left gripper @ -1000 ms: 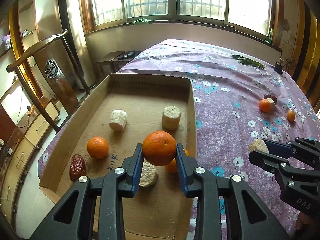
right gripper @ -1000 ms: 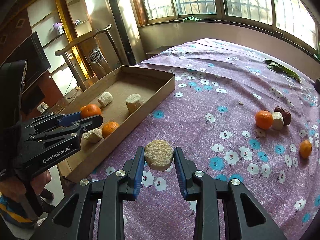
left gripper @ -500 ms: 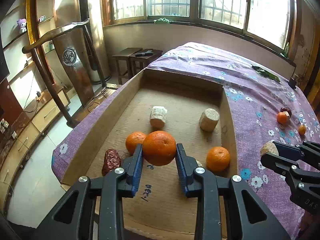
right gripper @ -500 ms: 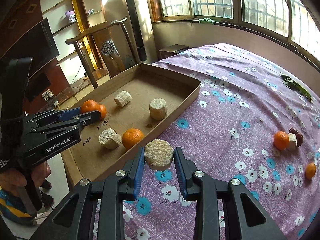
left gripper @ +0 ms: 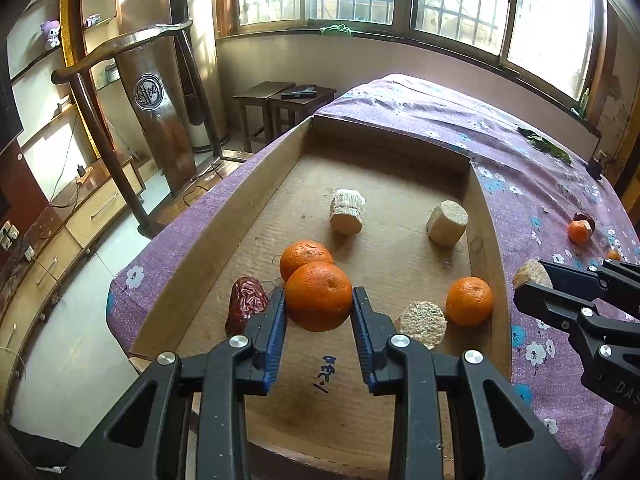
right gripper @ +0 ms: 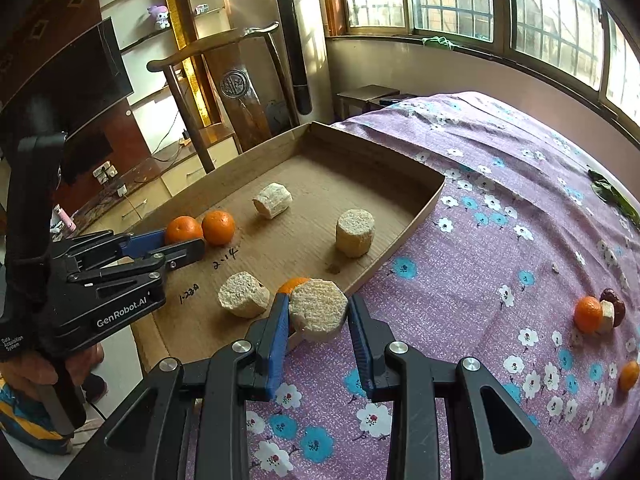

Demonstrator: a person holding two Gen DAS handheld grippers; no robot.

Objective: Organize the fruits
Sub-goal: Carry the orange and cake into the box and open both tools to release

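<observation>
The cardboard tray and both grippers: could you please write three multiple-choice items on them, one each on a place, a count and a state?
1. Where does the red date lie?
A. In the cardboard tray, near its left wall
B. On the purple cloth
C. Between the right gripper's pads

2. How many pale chunks rest on the tray floor?
A. One
B. Three
C. Five

3. What is the state of the left gripper?
A. Open and bare
B. Shut on an orange
C. Shut on a pale chunk

Answers:
1. A: the left wrist view shows the date beside the tray's left wall.
2. B: two lie farther back and one near the front; a fourth is in the right gripper.
3. B: both blue pads press the orange's sides.
</observation>
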